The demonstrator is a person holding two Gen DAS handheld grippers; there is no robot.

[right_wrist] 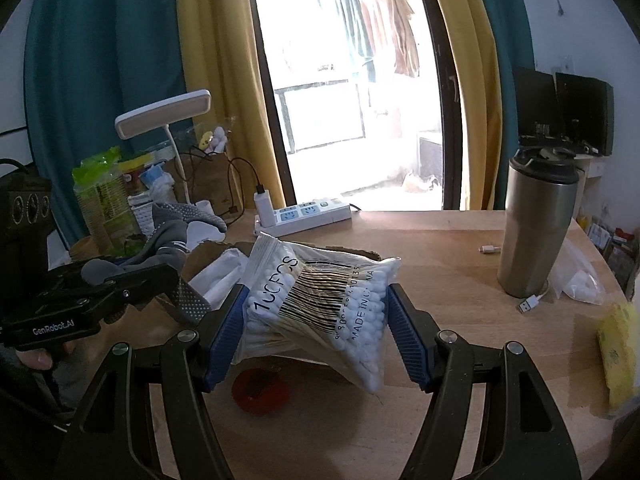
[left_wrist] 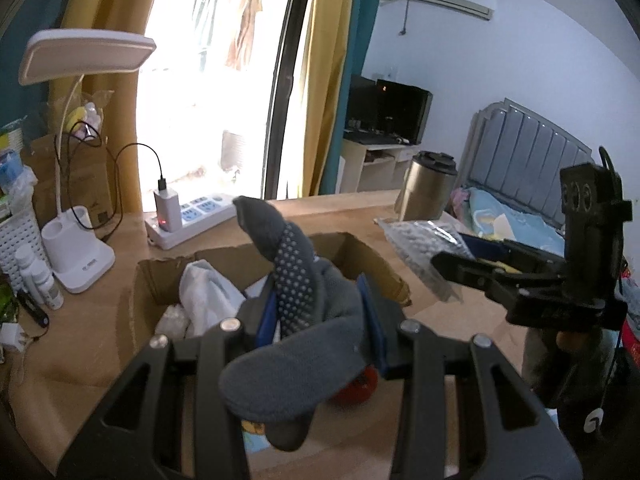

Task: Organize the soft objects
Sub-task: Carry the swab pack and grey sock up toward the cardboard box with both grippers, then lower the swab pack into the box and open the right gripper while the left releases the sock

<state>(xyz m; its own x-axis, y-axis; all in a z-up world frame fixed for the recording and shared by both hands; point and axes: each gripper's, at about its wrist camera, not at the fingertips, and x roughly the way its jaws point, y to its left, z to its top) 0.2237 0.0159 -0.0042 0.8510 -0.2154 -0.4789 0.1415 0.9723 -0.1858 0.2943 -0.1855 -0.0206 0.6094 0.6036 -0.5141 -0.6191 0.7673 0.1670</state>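
Observation:
My left gripper (left_wrist: 320, 324) is shut on a grey sock with white grip dots (left_wrist: 292, 280) and holds it above an open cardboard box (left_wrist: 152, 284). White cloth (left_wrist: 208, 292) lies inside the box. My right gripper (right_wrist: 316, 328) is shut on a clear bag of cotton swabs (right_wrist: 320, 304), held above the table just right of the box. The right gripper also shows at the right of the left wrist view (left_wrist: 460, 264), the left gripper with the sock (right_wrist: 168, 236) at the left of the right wrist view.
A steel tumbler (right_wrist: 536, 224) stands at the right of the wooden table (right_wrist: 440, 248). A power strip (right_wrist: 308, 216), white desk lamp (left_wrist: 76, 248), white basket (left_wrist: 20, 240) and small bottles line the back left. A red object (right_wrist: 260, 392) lies below the swab bag. A yellow sponge (right_wrist: 616, 352) is far right.

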